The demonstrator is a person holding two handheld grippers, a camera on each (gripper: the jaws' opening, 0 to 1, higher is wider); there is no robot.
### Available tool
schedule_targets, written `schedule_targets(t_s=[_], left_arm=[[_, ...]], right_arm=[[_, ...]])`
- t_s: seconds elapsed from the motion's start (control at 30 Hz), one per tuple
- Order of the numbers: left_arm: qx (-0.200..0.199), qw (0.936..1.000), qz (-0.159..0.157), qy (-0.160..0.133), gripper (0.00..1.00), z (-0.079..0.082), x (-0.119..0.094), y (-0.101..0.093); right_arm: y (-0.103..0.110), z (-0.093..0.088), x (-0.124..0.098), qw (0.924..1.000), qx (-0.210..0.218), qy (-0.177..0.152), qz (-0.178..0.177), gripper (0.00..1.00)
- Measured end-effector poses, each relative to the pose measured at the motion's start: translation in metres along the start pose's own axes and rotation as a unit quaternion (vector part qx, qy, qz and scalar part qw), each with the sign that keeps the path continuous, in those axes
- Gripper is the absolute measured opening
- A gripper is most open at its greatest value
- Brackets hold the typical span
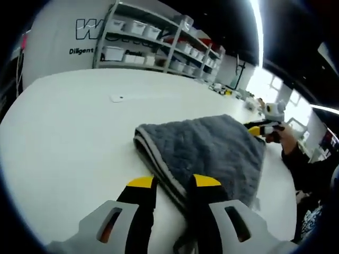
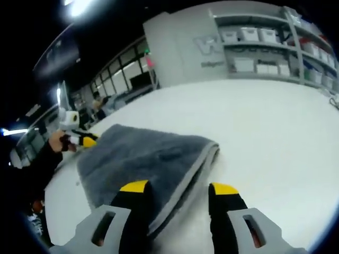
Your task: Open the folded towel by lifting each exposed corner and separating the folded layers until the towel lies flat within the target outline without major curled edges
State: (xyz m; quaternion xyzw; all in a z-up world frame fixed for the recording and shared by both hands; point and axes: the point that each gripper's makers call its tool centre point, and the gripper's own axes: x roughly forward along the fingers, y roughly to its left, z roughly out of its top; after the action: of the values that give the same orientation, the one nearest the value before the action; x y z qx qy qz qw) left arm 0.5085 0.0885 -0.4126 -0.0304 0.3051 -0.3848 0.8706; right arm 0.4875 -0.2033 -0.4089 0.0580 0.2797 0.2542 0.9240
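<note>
Your folded grey terry towel (image 1: 212, 151) lies on the white table (image 1: 69, 137), your grippers at opposite corners, shelving (image 1: 159, 45) behind

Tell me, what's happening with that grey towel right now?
Both tongs open, left tongs and right tongs each straddling a towel edge. Towel folded on white table. Nothing in the way.

This looks like a lab or workshop hall. At eleven o'clock, grey metal shelving (image 1: 159, 42) carries white plastic storage bins (image 1: 114, 53) beside a lettered white wall (image 1: 58, 37). A broad white worktable (image 1: 63, 137) spreads below.
</note>
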Motion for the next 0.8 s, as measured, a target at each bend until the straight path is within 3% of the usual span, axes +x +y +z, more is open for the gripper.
schedule_targets(t_s=[0.37,0.8], left_arm=[[-0.001,1.0,-0.009,-0.001,0.11,0.0006,0.0018,0.0012],[0.011,0.9999,-0.006,-0.001,0.06,0.0032,0.0023,0.0033]], right_arm=[[0.0,-0.0036,0.002,0.9998,-0.018,0.006,-0.001,0.18],[-0.0023,-0.002,0.0031,0.9995,-0.028,0.012,-0.004,0.09]])
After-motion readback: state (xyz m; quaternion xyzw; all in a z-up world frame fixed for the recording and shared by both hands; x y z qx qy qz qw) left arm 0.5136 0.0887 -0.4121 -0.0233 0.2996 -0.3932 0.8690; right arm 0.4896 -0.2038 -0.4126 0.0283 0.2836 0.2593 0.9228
